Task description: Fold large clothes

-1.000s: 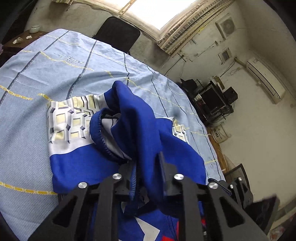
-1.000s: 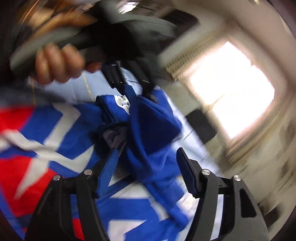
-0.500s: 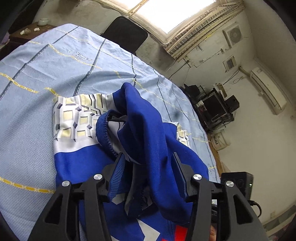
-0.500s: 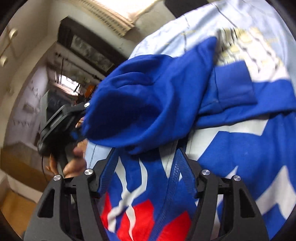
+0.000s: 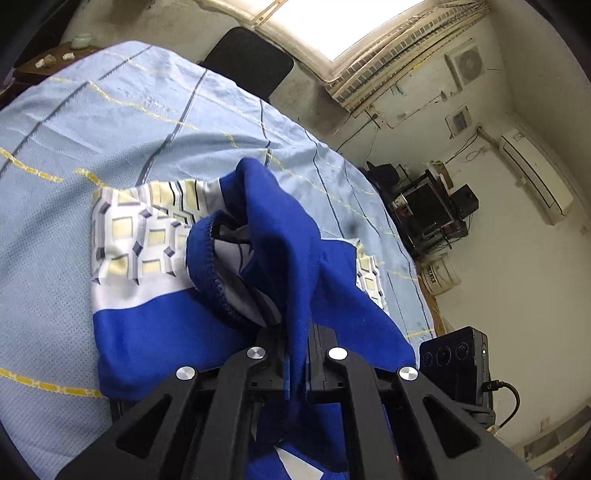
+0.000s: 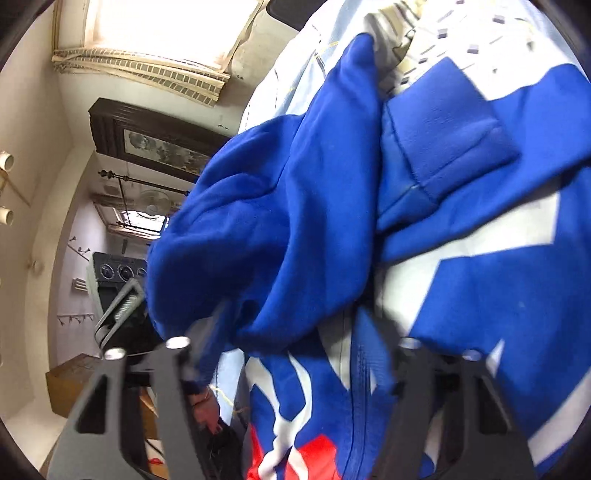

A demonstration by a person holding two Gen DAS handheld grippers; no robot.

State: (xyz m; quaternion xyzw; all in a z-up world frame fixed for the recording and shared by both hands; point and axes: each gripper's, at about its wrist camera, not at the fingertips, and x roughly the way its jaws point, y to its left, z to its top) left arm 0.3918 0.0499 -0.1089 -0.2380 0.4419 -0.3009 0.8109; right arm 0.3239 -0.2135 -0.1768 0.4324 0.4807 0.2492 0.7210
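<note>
Bedsheet, pale blue with dark and yellow stripes, fills the left of the left wrist view and carries the garment, a large blue top with a white band and a panel of yellow and grey squares. It lies heaped in the middle of the bed, its ribbed collar gaping open towards the camera. A ridge of blue cloth rises from the heap and runs down into the left gripper, whose jaws are pressed together on that fold. Further right, a black camera box with a cable sits at the bed's edge, and beyond it a cluttered rack stands against the wall under an air conditioner.

In the right wrist view, a window and a dark framed picture occupy the left. The same garment hangs in a thick blue bunch across the centre, with its white, blue and red patterned body spreading to the right. The right gripper is blurred; its jaws are closing with cloth between them, the pads not clearly pressing on it.
</note>
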